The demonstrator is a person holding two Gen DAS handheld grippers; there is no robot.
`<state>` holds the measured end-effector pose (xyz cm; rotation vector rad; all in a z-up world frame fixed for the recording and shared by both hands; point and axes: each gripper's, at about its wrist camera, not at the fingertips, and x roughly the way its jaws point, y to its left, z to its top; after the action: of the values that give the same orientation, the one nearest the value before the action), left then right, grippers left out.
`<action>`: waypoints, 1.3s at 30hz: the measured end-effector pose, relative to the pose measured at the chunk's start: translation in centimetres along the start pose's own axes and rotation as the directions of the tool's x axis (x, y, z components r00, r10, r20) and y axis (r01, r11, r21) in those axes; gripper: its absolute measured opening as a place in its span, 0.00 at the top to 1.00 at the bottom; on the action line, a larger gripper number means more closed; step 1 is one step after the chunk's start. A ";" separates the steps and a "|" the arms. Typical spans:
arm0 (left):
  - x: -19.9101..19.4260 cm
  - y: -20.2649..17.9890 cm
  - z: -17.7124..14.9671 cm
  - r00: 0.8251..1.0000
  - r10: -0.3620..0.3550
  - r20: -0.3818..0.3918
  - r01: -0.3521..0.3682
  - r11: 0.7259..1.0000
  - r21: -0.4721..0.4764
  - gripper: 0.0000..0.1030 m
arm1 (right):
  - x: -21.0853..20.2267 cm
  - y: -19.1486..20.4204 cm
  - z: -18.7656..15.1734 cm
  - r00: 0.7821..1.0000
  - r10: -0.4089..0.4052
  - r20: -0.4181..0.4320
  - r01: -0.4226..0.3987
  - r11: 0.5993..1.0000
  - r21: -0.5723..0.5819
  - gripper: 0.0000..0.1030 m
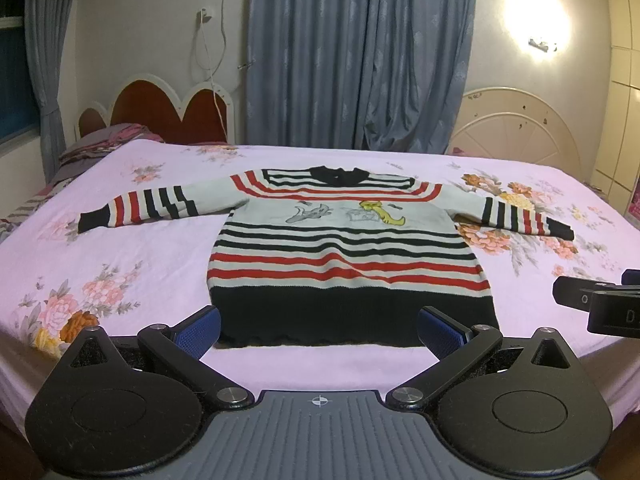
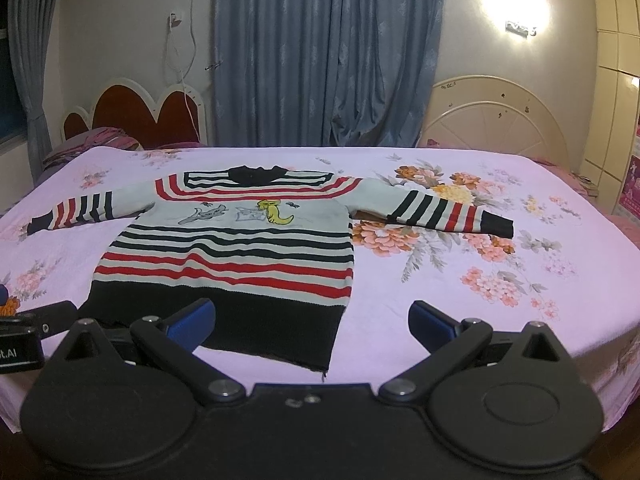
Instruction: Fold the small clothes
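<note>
Left wrist view: the left gripper [image 1: 318, 330] is seen low over the near edge of the bed [image 1: 132, 264], its blue-padded fingers [image 1: 200, 330] spread wide with nothing between them.
Sweater position: a small striped sweater [image 1: 344, 252] is laid flat and face up on the flowered pink bedsheet [image 1: 120, 292], collar toward the far side, black hem toward the camera.
Sweater sleeves: both sleeves are stretched out sideways, one toward each side of the bed, their black cuffs resting on the sheet.
Sweater pattern: red, black and pale bands are seen, with a cartoon print across the chest.
Hem and left gripper: the black hem is framed between the two open fingers; whether a pad touches the cloth cannot be told.
Right wrist view: the right gripper [image 2: 312, 322] is held open wide as well, and nothing is gripped.
Right gripper placement: its left finger [image 2: 192, 322] is seen over the black hem band, while the other finger stands over bare sheet, beside the hem's near right corner.
Neighbouring tool: part of the other gripper is visible at the frame edge in each view, just beside the hem.
Background: blue curtains [image 1: 360, 52], a red scalloped headboard [image 1: 168, 110], a cream round headboard [image 1: 516, 128] and a lit wall lamp [image 1: 538, 20] are seen behind the bed.
</note>
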<state>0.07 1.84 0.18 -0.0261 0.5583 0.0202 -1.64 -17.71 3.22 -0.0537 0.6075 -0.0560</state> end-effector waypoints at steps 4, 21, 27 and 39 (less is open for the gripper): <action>-0.1 0.1 -0.1 1.000 -0.002 0.003 0.002 1.000 0.003 0.00 | -0.1 0.0 0.0 1.000 -0.001 0.001 0.001 1.000 0.001 0.01; 0.6 0.0 0.2 1.000 -0.004 0.001 0.004 1.000 0.008 0.00 | -0.1 -0.3 0.4 1.000 -0.011 0.008 0.011 1.000 0.016 0.01; 2.6 0.5 1.9 1.000 -0.001 0.003 0.000 1.000 0.025 0.00 | 1.7 -1.0 1.8 0.999 -0.040 0.025 0.039 0.999 0.037 0.01; 10.0 1.8 6.6 0.998 -0.056 0.043 0.056 0.998 0.003 0.00 | 8.1 -1.2 5.4 0.995 -0.099 0.032 0.097 0.993 0.067 0.01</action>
<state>12.05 3.93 0.45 -0.0391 0.5142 -0.0343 8.01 -19.24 3.10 -0.0215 0.5674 -0.1696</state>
